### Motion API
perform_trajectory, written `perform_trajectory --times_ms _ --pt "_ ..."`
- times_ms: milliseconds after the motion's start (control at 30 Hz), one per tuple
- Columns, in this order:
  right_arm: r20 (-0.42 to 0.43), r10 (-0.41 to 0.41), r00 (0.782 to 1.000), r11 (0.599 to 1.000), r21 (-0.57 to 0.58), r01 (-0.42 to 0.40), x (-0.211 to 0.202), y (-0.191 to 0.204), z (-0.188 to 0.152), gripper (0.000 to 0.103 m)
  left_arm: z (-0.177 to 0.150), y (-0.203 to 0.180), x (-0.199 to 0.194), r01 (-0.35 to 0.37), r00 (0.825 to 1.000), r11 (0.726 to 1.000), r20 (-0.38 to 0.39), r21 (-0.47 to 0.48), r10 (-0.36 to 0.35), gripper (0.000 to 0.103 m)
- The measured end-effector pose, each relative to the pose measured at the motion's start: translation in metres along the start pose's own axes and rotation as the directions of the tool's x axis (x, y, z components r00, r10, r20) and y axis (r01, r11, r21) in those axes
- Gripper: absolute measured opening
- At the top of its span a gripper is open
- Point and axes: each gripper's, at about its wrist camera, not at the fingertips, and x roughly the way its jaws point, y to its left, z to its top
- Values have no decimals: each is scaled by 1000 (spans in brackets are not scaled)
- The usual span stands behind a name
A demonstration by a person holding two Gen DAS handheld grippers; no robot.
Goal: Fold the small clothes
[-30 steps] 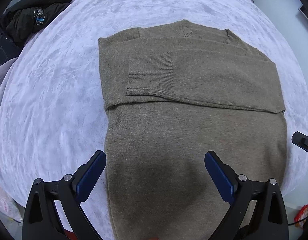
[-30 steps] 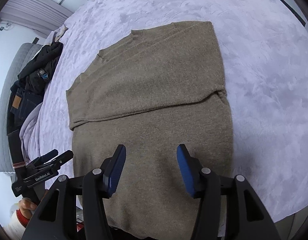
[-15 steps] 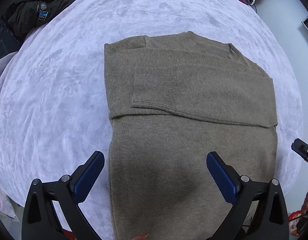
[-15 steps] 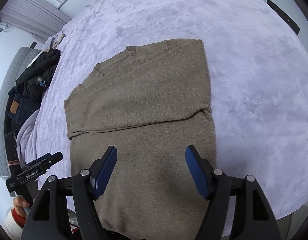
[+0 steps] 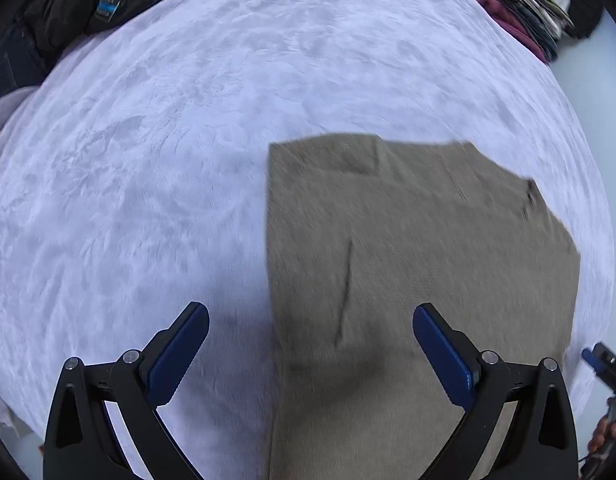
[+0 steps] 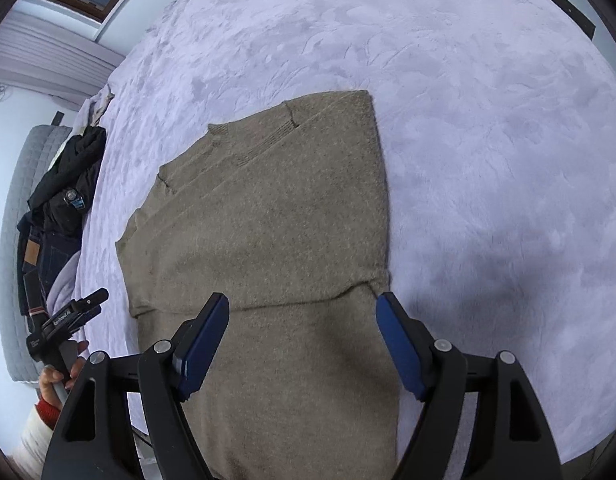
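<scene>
An olive knit sweater (image 5: pixel 428 240) lies flat on the lavender bed cover (image 5: pixel 147 200), its sleeves folded across the chest. My left gripper (image 5: pixel 310 312) hangs open above the sweater's left edge, one finger over bare cover, the other over the knit. In the right wrist view the sweater (image 6: pixel 267 220) fills the middle. My right gripper (image 6: pixel 303 300) hovers over its lower right part with its jaws opening and nothing gripped between them. Its right finger stands near the sweater's right edge. The left wrist picture is blurred.
A pile of dark clothes (image 5: pixel 87 12) lies at the bed's far left, also seen as dark clothes (image 6: pixel 63 200) beside a grey padded headboard (image 6: pixel 19 240). A stack of folded garments (image 5: pixel 524 12) sits at the far right. The bed's near edge runs just below both grippers.
My left gripper has slid left, so the sweater's left edge now lies between its fingers. The right gripper's jaws have widened and it has shifted toward the sweater's right edge.
</scene>
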Motion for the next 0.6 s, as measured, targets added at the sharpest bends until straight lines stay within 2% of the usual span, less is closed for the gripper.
perform_trajectory --times_ms 67,200,300,333,367,400,500,600 --pt "-8 19 1000 999 35 -19 11 -11 16 79 16 8 15 12 1000 1000 -8 -23 -12 102" --pt "-12 52 999 991 121 -50 38 -34 48 79 41 8 34 -53 998 999 23 1 53 102" --pt "2 39 999 982 183 -39 55 -47 66 77 55 14 42 -104 993 994 53 -36 106 102" --pt "2 50 999 976 210 -49 60 -52 70 63 59 18 44 -119 991 991 59 -63 123 102" --pt "-3 48 999 972 230 -46 64 -55 72 34 62 25 46 -135 988 986 65 -97 142 102" --pt "-9 38 999 970 241 -34 67 -57 74 27 64 31 49 -152 985 981 66 -119 161 102" --pt "-13 24 1000 972 234 -20 71 -56 78 27 67 46 66 -210 975 967 37 -147 217 102" --pt "-16 -5 1000 977 212 9 74 -54 80 27 67 54 71 -190 980 969 32 -159 198 103"
